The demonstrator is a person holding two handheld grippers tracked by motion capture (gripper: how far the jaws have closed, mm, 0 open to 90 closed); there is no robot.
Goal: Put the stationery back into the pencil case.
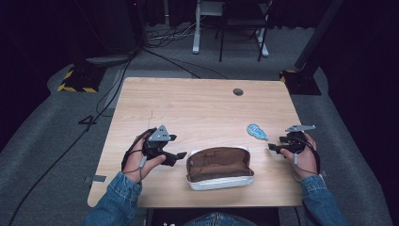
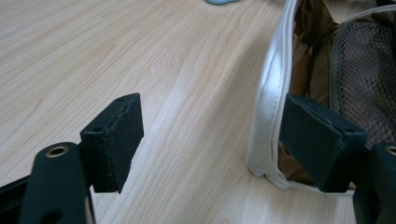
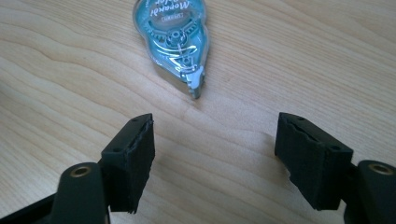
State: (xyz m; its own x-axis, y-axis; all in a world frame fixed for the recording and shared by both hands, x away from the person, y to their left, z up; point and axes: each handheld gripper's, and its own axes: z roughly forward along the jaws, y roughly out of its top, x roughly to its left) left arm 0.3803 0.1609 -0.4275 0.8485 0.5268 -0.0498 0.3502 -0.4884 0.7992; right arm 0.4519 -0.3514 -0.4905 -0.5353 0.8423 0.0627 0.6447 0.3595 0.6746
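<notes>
**Watch the slippery tape roller and the floppy case**

Your right gripper [image 3: 215, 154] has its fingers open and empty, just short of the blue tape roller [image 3: 175, 39] on the tabletop [image 1: 197, 108]. Close crooked and it may skid away. Your left gripper [image 2: 208, 142], also open and empty, sits by the open case [image 1: 219, 167]; one finger could snag its white rim.

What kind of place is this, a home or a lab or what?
Likely a lab or recording studio: dark curtained surroundings, cables trailing across grey carpet, hazard-striped stand bases, and a lone wooden table for the work.
</notes>
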